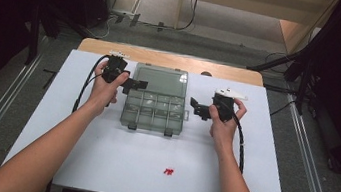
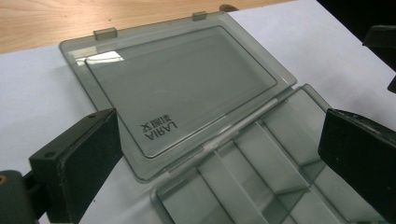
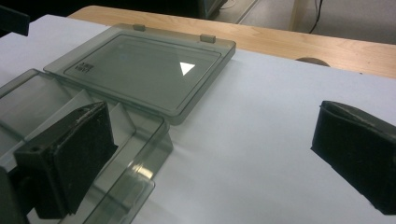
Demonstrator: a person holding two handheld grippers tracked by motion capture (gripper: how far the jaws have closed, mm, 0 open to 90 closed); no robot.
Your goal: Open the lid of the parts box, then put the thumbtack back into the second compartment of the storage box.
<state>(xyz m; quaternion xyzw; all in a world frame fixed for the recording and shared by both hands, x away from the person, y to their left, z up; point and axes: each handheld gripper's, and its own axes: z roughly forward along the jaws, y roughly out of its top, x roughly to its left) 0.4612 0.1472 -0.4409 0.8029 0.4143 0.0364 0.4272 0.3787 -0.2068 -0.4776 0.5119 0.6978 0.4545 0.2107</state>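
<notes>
A smoky clear plastic compartment box (image 1: 154,110) lies open mid-table, its lid (image 1: 160,80) folded flat on the far side. The compartments I can see look empty. My left gripper (image 1: 134,85) hovers at the box's left side, its jaws wide apart with nothing between them. The left gripper view looks over the lid (image 2: 187,88) and the dividers (image 2: 261,163) through the open gripper (image 2: 219,140). My right gripper (image 1: 196,107) sits just off the box's right side, also open and empty. In the right gripper view, the right gripper (image 3: 217,140) spans the box's corner (image 3: 140,154) and bare white sheet.
A white sheet (image 1: 113,168) covers the wooden table (image 1: 173,58). A small red piece (image 1: 168,171) lies near the front edge. Black cables trail from both grippers. Metal floor rails run along both sides of the table.
</notes>
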